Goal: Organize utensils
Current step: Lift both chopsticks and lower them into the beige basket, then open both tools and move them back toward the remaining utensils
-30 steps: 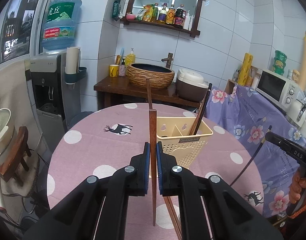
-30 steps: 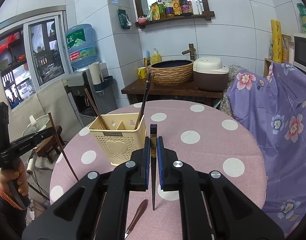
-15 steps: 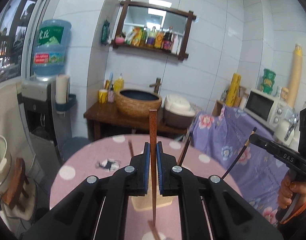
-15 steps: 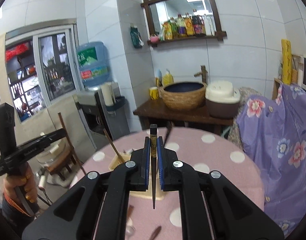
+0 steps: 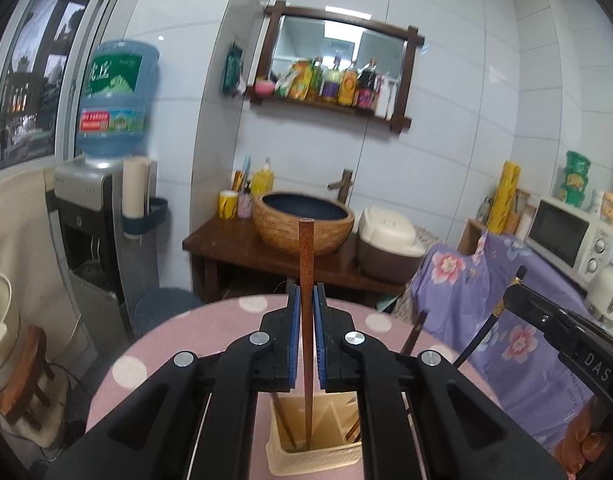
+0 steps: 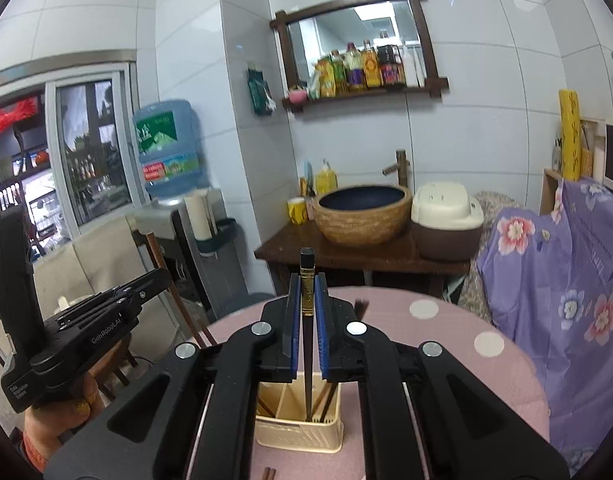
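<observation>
My left gripper (image 5: 305, 304) is shut on a brown wooden chopstick (image 5: 306, 256), upright, its lower tip inside the left compartment of the cream utensil basket (image 5: 318, 458). My right gripper (image 6: 306, 296) is shut on a black chopstick (image 6: 307, 280) with a gold band, its tip down in the right compartment of the same basket (image 6: 298, 432). Other chopsticks (image 6: 326, 400) stand in the basket. Each gripper also shows from the other's view: the right one (image 5: 554, 320), the left one (image 6: 106, 308).
The basket stands on a round pink polka-dot table (image 6: 446, 328). A purple floral cloth (image 6: 566, 280) covers furniture at the right. Behind stand a wooden counter with a woven basin (image 6: 362, 212), a rice cooker (image 6: 446, 216) and a water dispenser (image 5: 102, 208). A loose chopstick (image 6: 268, 472) lies by the basket.
Both grippers rose and moved over the basket, tilting their chopsticks upright. The chopstick tips now reach down into the basket compartments.
</observation>
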### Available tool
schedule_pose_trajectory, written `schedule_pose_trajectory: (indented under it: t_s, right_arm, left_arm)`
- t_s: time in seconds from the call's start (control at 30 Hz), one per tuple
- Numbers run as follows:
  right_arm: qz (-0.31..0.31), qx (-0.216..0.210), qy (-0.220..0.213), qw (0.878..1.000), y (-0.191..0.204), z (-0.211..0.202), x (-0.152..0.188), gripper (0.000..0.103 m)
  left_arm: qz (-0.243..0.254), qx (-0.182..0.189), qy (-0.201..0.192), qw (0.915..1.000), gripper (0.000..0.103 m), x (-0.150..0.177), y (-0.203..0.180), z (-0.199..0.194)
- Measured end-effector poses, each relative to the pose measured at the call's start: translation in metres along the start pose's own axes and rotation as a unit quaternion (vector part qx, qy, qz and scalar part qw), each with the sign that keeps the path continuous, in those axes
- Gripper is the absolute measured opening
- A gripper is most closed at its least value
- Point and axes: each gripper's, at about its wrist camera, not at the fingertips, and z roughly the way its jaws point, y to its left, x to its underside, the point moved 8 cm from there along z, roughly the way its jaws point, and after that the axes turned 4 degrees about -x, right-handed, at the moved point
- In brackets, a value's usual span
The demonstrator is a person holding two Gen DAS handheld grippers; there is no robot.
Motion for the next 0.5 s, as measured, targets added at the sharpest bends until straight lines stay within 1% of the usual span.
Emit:
schedule_pose_trajectory:
  t_s: [0.1, 0.23, 0.37, 0.5]
  right_arm:
    - [0.007, 0.005, 0.021, 1.000, -0.007, 0.017, 0.025, 0.008]
    - [0.016, 0.009, 0.039, 0.999, -0.014, 0.031, 0.050, 0.008]
    - [0.024, 0.012, 0.052, 0.998, -0.018, 0.040, 0.065, 0.008]
    - [0.022, 0.014, 0.047, 0.999, -0.021, 0.039, 0.070, 0.008]
  left_arm:
    - [-0.009, -0.001, 0.025, 0.9997, 0.008, 0.029, 0.007, 0.015]
    - [-0.014, -0.002, 0.051, 0.9986, 0.008, 0.051, 0.013, 0.029]
    - [-0.013, -0.001, 0.067, 0.9977, 0.008, 0.065, 0.012, 0.037]
    - [-0.012, 0.006, 0.082, 0.9966, 0.008, 0.075, 0.011, 0.040]
